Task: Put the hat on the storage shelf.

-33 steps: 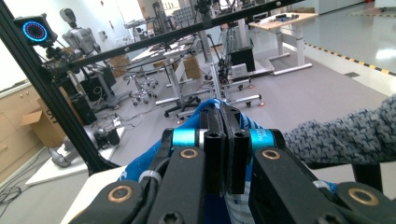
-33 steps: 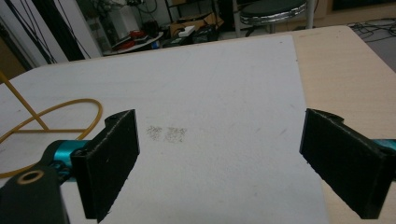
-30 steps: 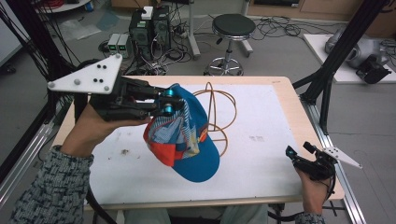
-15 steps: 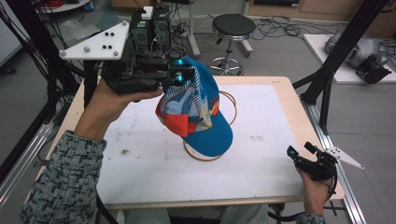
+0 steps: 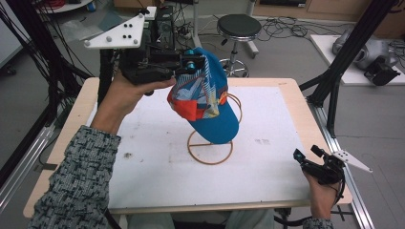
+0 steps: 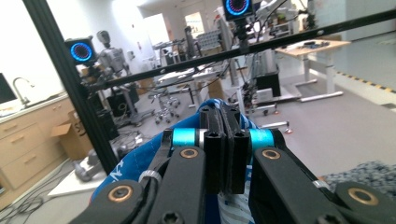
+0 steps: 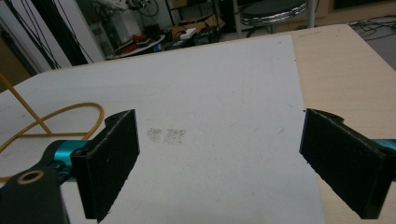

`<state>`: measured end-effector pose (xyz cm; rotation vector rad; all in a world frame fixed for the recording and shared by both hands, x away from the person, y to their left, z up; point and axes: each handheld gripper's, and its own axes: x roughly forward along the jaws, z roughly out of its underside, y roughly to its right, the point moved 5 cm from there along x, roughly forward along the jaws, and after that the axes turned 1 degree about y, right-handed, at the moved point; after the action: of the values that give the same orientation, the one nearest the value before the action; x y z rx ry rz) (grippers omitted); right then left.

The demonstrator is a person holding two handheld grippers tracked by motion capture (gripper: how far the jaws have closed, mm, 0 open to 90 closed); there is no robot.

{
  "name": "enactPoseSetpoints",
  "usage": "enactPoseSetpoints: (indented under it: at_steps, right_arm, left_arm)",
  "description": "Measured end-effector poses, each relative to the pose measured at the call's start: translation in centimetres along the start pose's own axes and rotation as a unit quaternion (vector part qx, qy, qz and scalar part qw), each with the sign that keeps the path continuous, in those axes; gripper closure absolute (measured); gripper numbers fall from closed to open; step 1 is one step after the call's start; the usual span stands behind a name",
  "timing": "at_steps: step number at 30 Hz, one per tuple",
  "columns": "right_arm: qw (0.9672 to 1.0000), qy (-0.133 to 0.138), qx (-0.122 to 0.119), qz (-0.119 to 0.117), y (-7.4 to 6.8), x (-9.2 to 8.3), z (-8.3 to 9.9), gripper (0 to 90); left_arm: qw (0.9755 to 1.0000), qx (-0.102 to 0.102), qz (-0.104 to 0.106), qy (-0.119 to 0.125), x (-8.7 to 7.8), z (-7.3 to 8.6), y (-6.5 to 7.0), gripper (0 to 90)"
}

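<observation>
One cap (image 5: 205, 102) hangs in the air just above the wire stand (image 5: 210, 143), which is the landmark here. The left gripper (image 5: 193, 62) pinches the cap's cloth tight at the top, above the stand. The right gripper (image 5: 305, 160) rests on the table (image 5: 286, 95), well to the side of the stand, with its jaws wide apart and nothing in them. The cap looks light and floppy, so it may swing. The brim looks stiffer and may be a good spot to grab.
</observation>
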<state>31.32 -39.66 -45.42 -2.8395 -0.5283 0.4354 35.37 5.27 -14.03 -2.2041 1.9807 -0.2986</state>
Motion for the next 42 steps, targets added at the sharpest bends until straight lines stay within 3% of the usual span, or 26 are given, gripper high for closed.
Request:
enactPoseSetpoints:
  at_steps: [12, 23, 34, 42]
  right_arm:
    - [1.0, -0.001, -0.001, -0.003, 0.1, 0.1, 0.0, 11.0]
    - [1.0, -0.001, 0.001, -0.003, 0.1, 0.1, 0.0, 11.0]
    - [1.0, -0.001, 0.002, -0.003, 0.1, 0.1, 0.0, 11.0]
    - [1.0, -0.004, 0.004, -0.002, 0.2, 0.1, 0.1, 11.0]
  left_arm:
    - [0.9995, -0.025, -0.007, -0.02, 0.6, 3.2, -1.2, 88.2]
    - [0.9994, -0.031, -0.001, -0.018, 1.6, 4.2, -1.9, 88.2]
    - [0.997, -0.051, -0.005, -0.058, 2.4, 7.5, -2.5, 88.1]
    - [0.9953, -0.07, -0.022, -0.063, 1.5, 9.7, -3.2, 88.1]
